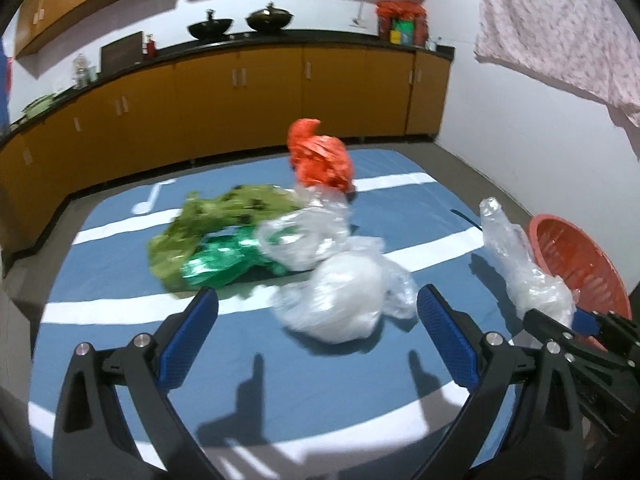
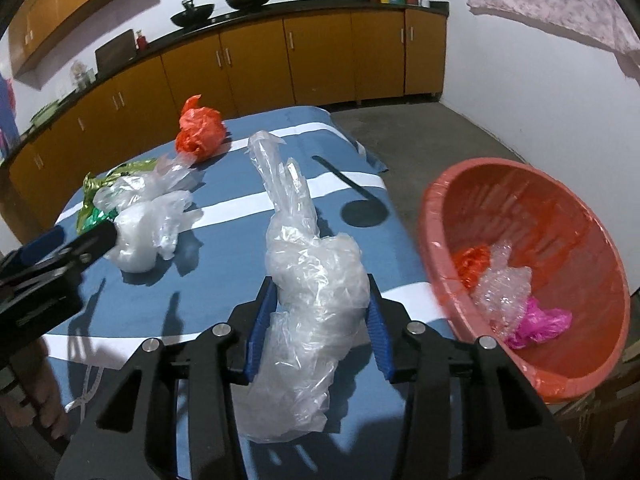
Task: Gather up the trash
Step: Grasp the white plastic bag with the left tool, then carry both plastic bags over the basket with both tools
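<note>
A home kitchen: orange-brown cabinets [image 1: 240, 92] under a dark counter [image 1: 280, 38] holding lidded woks [image 1: 269, 18].

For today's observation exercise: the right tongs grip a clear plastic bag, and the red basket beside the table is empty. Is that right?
Not quite. The right tongs do grip the clear plastic bag, but the red basket is not empty: the right wrist view shows orange, clear and pink plastic inside it.

Both wrist cams sit low, close over the blue mat [image 1: 120, 360], facing the cabinets [image 2: 320, 52]. Shared: bag pile, basket [image 1: 580, 264]; left one's kinda blurry.
</note>
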Motion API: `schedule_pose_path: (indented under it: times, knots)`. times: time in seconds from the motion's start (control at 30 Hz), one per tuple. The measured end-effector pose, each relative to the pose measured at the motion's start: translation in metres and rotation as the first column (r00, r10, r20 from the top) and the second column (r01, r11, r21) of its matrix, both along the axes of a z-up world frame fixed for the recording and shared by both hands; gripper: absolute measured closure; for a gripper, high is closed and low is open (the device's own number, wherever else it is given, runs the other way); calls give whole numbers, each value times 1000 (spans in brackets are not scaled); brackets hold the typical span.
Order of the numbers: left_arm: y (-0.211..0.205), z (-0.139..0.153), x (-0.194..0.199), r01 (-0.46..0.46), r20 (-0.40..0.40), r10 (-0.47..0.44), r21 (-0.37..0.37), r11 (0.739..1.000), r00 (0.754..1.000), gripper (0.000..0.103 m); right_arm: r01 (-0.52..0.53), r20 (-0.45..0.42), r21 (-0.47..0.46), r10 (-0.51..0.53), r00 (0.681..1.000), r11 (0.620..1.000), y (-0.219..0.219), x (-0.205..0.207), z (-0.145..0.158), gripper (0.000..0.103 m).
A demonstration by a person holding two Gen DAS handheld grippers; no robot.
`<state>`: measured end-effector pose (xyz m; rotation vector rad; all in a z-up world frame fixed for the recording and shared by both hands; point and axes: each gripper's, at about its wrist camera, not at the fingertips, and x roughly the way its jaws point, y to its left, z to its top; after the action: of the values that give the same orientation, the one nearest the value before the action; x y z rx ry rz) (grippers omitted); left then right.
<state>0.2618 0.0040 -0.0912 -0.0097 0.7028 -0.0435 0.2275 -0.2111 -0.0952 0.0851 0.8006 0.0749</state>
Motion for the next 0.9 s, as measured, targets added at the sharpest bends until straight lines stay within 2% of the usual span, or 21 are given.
schedule_pose_path:
  times: [0.17,0.23,0.43,0.5,0.67,0.9]
  knots:
    - [-7,-13,25,19,-73,-20,-25,1000,997,6,6,4,14,-6,1000,1000,-9,-1,2,59]
    - [-7,-16,31,23,-92,-27,-47,999,995,12,8,5,21,-8,1000,1000,-11,0,2,59]
    - [-12,-24,41,63,-138,-72,-71,996,988,41,17,0,33,-17,1000,999,-15,-2,1,59]
    - [-13,-26,39,73,-146,-84,-77,994,986,56,18,0,34,-18,1000,999,-16,-2,1,59]
    - [-11,-24,27,84,-137,-94,-81,993,986,65,18,4,35,-18,1000,999,-15,-5,3,59]
    - [-6,-17,-7,101,-125,-114,-105,989,986,68,15,21,40,-16,1000,999,-15,-14,10,59]
